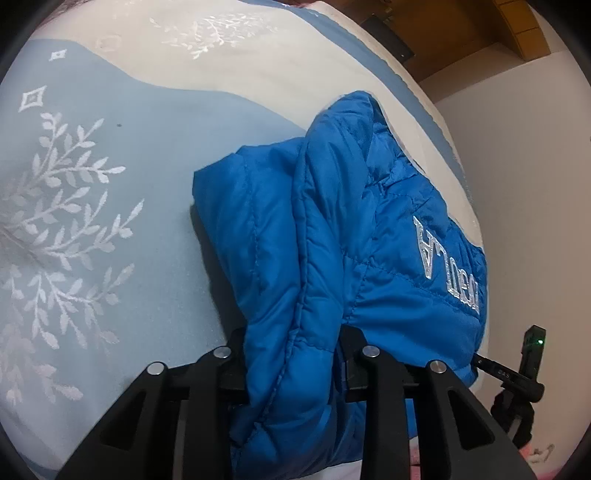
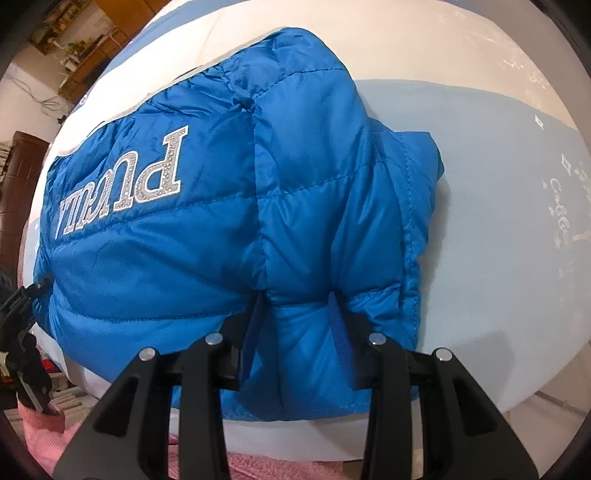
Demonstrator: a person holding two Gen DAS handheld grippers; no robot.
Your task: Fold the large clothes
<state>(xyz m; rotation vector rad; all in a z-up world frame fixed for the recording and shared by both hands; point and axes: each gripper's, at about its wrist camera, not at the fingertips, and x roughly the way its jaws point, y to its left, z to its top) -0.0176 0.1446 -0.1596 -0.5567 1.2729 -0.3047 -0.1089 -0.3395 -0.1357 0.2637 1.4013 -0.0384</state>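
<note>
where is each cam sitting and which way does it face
Left wrist: sits on the left gripper, looking steeply down along its fingers at the blue puffer jacket on the bedspread; its own black fingers show, pinching a jacket fold, with the other gripper's tip at the right edge.
Right wrist: sits on the right gripper, looking almost straight down at the jacket's lettered side; its fingers clamp a fold.
Shared: the same jacket, its silver lettering and the bedspread.

Home bedroom: patterned bedsheet [image 1: 110,155], wooden cabinet [image 1: 524,33], cluttered shelves [image 2: 74,33].
</note>
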